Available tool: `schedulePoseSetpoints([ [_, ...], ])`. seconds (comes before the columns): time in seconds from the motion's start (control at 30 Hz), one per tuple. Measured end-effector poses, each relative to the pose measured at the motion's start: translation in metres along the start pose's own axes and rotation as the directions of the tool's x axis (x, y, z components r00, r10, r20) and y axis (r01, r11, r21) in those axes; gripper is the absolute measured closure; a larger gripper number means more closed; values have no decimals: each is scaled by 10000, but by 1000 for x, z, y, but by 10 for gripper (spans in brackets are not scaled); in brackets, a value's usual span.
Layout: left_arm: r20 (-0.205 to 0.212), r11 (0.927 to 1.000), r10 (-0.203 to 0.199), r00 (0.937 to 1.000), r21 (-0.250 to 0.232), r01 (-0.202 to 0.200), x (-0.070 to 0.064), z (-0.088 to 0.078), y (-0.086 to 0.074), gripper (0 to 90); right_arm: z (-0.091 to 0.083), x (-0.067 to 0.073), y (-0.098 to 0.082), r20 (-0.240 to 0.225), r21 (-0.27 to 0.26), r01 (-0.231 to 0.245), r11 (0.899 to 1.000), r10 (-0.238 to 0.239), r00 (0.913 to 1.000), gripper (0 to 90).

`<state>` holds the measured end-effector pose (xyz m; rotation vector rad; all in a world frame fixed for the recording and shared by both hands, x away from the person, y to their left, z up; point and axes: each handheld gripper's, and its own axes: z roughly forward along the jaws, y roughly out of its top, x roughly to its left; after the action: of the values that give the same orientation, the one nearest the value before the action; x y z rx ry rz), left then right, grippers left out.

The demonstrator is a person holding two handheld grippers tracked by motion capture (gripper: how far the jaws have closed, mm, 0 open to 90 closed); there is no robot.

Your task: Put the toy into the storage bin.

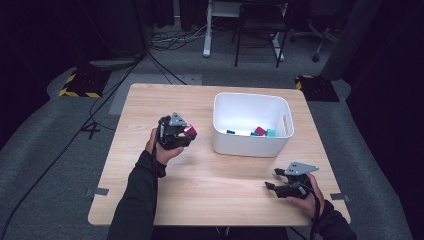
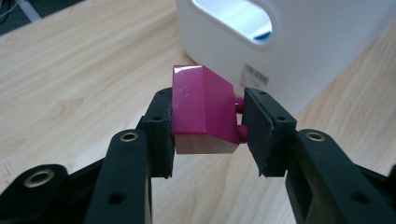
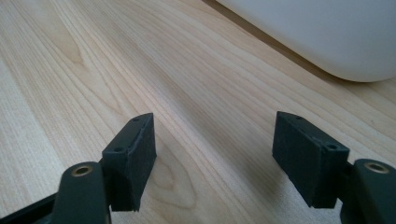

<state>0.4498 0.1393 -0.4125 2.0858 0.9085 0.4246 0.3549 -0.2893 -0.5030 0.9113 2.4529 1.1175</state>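
Left gripper (image 1: 186, 131), centre-left of high view: clamped on magenta block (image 2: 201, 109), off the table, just left of white bin (image 1: 220, 145). Several blocks (image 1: 260, 131) already inside. Left to do: drop-in. Right gripper (image 1: 279, 179), lower right: wide open, empty.

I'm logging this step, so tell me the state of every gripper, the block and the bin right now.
Left gripper: shut on the magenta block, raised off the table.
Magenta block: clamped, lifted, beside the bin.
Right gripper: open, nothing between its jaws, low over the table.
Bin: upright, holding a few small blocks.
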Motion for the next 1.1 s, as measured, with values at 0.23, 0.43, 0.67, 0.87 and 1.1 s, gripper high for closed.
schedulePoseSetpoints([
  [0.23,-233,9997,-254,9994,33,254,10,2,17,567,0,0,0,-7,13,-10,10000,10,10000,307],
  [0.43,-367,9974,-642,9973,-338,630,15,3,29,567,0,0,0,-15,6,35,10000,-35,10000,306],
  [0.67,-546,9980,-487,9973,-428,464,15,0,47,567,0,0,0,-18,17,89,10000,-89,10000,306],
  [0.87,-589,9987,-227,9980,-464,200,11,-3,64,567,0,0,0,-15,17,102,9999,-102,9999,306],
  [1.1,-440,9973,62,9990,-729,-94,-1,-5,84,567,0,0,0,-28,16,110,9999,-110,9999,306],
])
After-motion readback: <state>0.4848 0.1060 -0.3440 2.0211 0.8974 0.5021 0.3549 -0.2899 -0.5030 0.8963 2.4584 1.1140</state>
